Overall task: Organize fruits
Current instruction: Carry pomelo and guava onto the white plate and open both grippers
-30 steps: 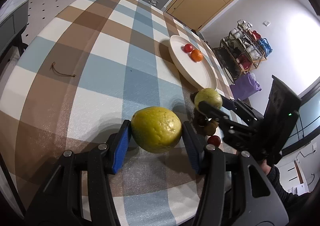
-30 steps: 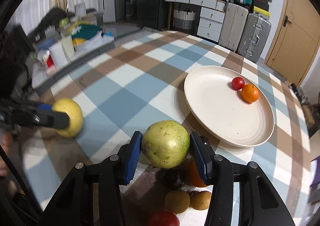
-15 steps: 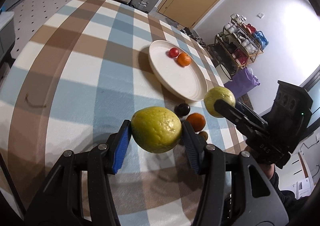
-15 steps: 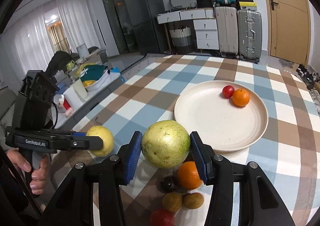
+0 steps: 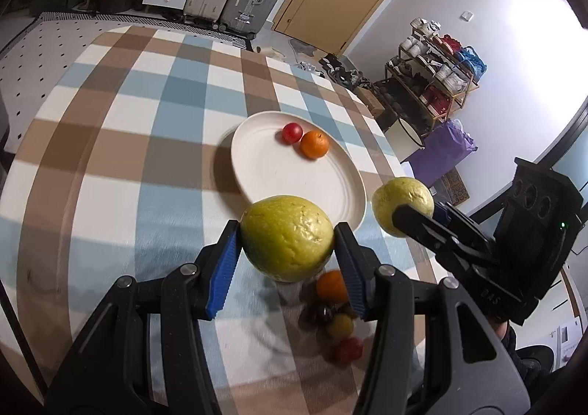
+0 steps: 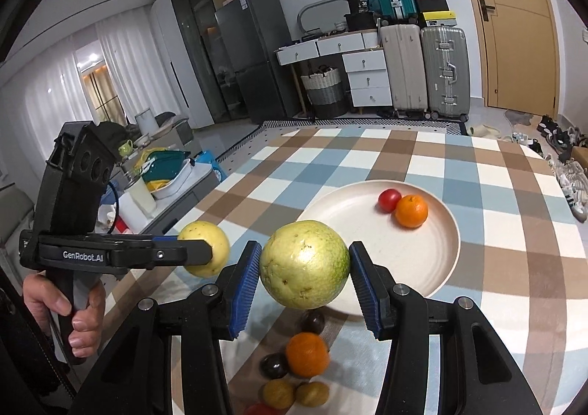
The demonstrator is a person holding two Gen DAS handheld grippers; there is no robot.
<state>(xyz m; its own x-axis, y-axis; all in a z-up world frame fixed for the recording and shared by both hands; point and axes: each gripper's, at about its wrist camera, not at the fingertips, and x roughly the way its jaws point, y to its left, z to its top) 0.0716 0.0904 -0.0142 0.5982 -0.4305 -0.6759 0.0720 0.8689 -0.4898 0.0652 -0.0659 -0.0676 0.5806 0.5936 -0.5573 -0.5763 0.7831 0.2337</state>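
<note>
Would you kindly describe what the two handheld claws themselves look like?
Both are matte black. The left claw and right claw each have ribbed blue pads and silver pivot screws. The left one's pistol-grip body carries three round openings and white "GenRobot.AI" lettering. A dark sleeve shows behind the right.

left claw (image 5: 288, 244) clamping yellow-green fruit (image 5: 287, 238) above checked tablecloth (image 5: 121, 143), plate (image 5: 294, 176) beyond, possibly tomato (image 5: 292, 132) on it

Left claw (image 5: 288, 244) and right claw (image 6: 304, 270) both raised, tilted downward, each clamped on a fruit.
</note>
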